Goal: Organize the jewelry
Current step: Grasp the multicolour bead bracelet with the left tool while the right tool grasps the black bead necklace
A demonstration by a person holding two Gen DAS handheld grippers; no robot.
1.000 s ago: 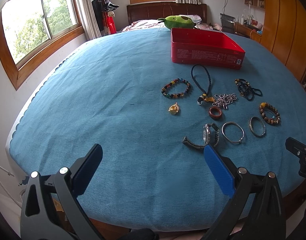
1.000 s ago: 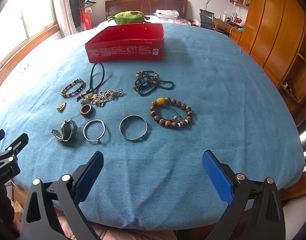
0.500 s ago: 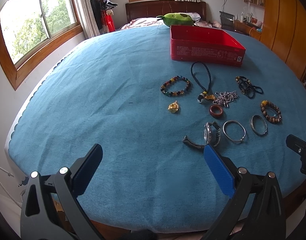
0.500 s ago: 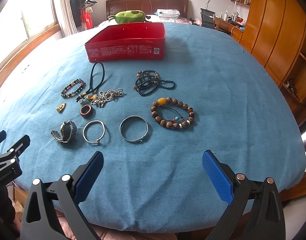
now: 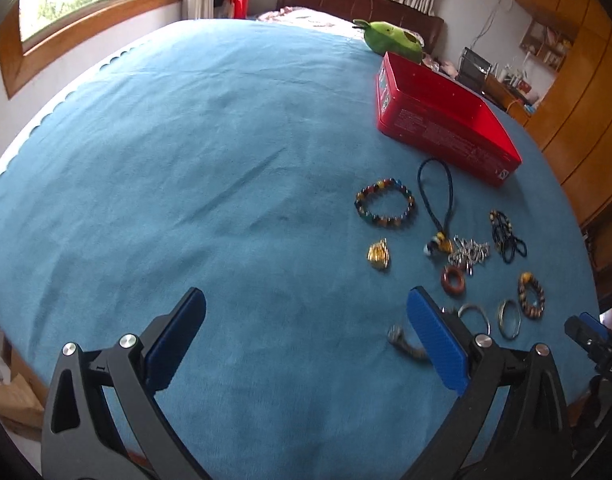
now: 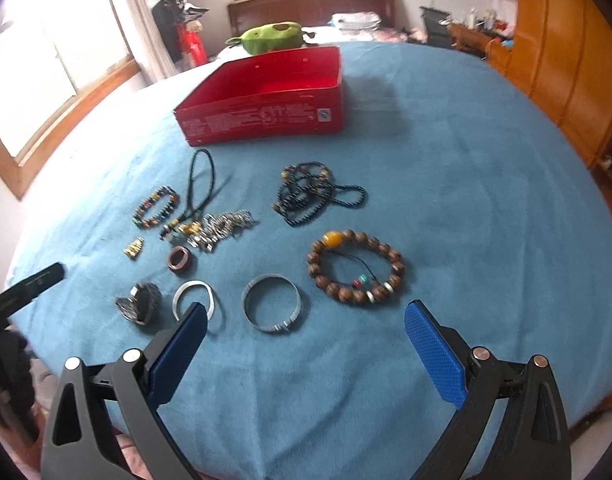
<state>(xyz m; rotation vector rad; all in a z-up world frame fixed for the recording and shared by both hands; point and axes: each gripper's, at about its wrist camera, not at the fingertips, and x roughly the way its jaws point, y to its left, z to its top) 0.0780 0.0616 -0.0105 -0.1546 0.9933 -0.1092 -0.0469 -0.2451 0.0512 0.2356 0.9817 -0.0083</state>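
Nothing appears sorted yet: the open red rectangular tin box [image 6: 266, 100] at the far side of the blue cloth-covered table [image 6: 465, 200] looks empty inside, and every piece still lies loose on the cloth in front of it, so the whole job seems to remain.

Left to right in the right wrist view, the left gripper [image 5: 302, 336] shows only as a dark tip at the left edge; its own camera shows its blue ribbed pads spread wide apart, holding nothing. Next come a small gold lumpy pendant [image 6: 133, 249] and a dark metal wristwatch with a link band [image 6: 140, 306], lying crumpled. Above them sits a bracelet of glossy multicoloured round beads [image 6: 156, 207] and a black braided cord loop with a gold charm [image 6: 200, 184]. A tangle of silver chain [image 6: 226, 227] touches the cord's charm end, and a reddish-brown smooth ring [image 6: 180, 261] lies just below. A thin plain silver bangle [image 6: 194, 298] is partly hidden by a finger of the right gripper [image 6: 306, 336], whose jaws also stand wide apart and empty over the near cloth. A broader textured silver bangle [image 6: 272, 304] follows, then a heap of tiny black bead strands [image 6: 311, 196], and last a bracelet of large matte brown wooden beads with one amber bead [image 6: 355, 266].
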